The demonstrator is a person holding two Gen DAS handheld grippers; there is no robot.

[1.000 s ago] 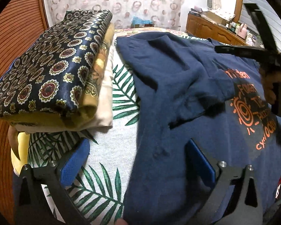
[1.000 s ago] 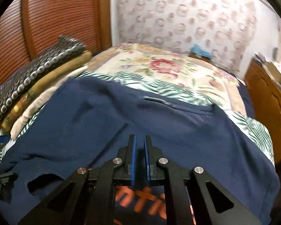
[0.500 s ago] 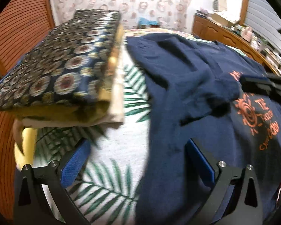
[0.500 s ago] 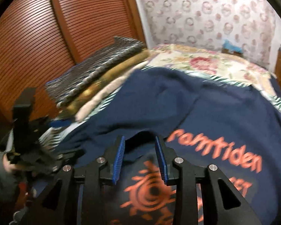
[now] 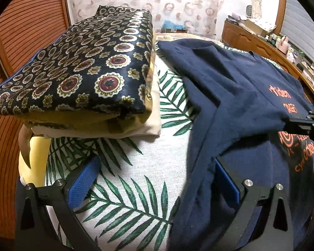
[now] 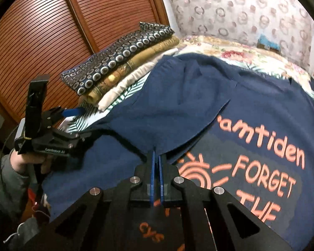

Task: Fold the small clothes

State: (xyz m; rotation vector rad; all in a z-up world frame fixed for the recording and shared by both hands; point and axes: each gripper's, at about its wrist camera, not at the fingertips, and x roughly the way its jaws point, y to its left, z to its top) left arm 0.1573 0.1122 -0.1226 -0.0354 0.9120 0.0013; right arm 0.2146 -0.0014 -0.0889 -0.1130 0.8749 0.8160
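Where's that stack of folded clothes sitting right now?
The folded stack lies on the leaf-print bedspread at left in both wrist views, beside the navy T-shirt and against the slatted wooden doors.

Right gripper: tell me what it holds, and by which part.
The right gripper is shut on the navy T-shirt, pinching the edge of its folded-over sleeve.

I am pressing my right gripper [image 6: 156,156] fully closed on a fold of the navy T-shirt [image 6: 198,108], angling it down onto the cloth. Left of that fold, I am holding my left gripper [image 5: 155,179] with its jaws spread wide over the T-shirt's edge, my left hand [image 6: 29,161] wrapping its handle.
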